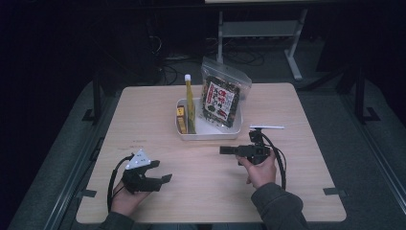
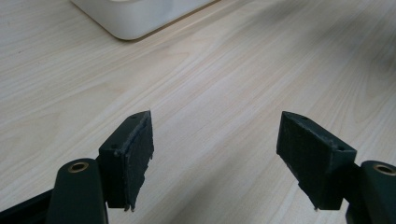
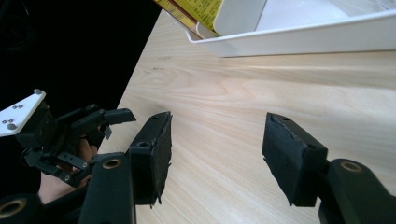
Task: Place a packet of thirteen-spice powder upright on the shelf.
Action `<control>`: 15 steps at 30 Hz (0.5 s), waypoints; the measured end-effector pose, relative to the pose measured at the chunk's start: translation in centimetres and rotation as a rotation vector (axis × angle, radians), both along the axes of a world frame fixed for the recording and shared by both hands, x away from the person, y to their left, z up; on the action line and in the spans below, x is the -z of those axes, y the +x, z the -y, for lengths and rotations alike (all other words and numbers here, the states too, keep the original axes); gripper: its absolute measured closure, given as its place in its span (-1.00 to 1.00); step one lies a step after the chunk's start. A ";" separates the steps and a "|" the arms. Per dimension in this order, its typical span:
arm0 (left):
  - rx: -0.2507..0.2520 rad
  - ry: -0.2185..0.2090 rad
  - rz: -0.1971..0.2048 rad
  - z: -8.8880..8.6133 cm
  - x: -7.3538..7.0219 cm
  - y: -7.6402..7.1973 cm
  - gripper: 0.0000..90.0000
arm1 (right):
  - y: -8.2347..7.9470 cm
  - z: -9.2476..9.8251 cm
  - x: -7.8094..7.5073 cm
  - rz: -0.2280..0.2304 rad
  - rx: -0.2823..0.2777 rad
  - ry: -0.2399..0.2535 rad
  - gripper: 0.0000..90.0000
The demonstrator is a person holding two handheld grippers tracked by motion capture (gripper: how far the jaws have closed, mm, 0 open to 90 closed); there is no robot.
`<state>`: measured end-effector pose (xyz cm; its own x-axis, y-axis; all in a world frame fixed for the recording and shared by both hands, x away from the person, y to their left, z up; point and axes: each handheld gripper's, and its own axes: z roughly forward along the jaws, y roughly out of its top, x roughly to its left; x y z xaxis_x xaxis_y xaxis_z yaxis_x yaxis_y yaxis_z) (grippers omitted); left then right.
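Note:
My left gripper (image 1: 162, 171) is held low over the near left of the wooden table (image 1: 201, 187), its jaws wide open with bare wood between them (image 2: 215, 135). My right gripper (image 1: 226, 150) hovers right of centre, pointing left, also open and empty (image 3: 217, 140). A white tray (image 1: 210, 135) stands at the back middle, just beyond the right gripper. It holds a tall yellow bottle with a white cap (image 1: 189, 103), a small yellow box (image 1: 181, 120) and an upright snack bag (image 1: 222, 98). The tray's corner (image 2: 135, 18) lies ahead of the left jaws.
The tray's long white wall (image 3: 303, 39) runs close ahead of the right jaws, with the yellow box (image 3: 196, 9) at its end. The table's left edge (image 3: 135, 79) drops to dark floor. Metal desk legs (image 1: 292, 52) and cables stand behind the table.

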<state>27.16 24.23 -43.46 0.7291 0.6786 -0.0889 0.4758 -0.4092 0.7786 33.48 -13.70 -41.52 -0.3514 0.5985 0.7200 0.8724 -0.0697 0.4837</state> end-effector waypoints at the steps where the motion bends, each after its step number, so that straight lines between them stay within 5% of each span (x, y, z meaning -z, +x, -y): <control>1: 0.000 0.000 -0.002 0.0 0.0 0.0 -0.41 | -0.1 0.1 0.1 -0.002 0.002 0.002 -0.08; 15: 0.009 0.002 -0.011 0.2 0.2 0.1 -0.42 | -2.1 2.7 1.4 -0.003 -0.010 -0.005 -0.11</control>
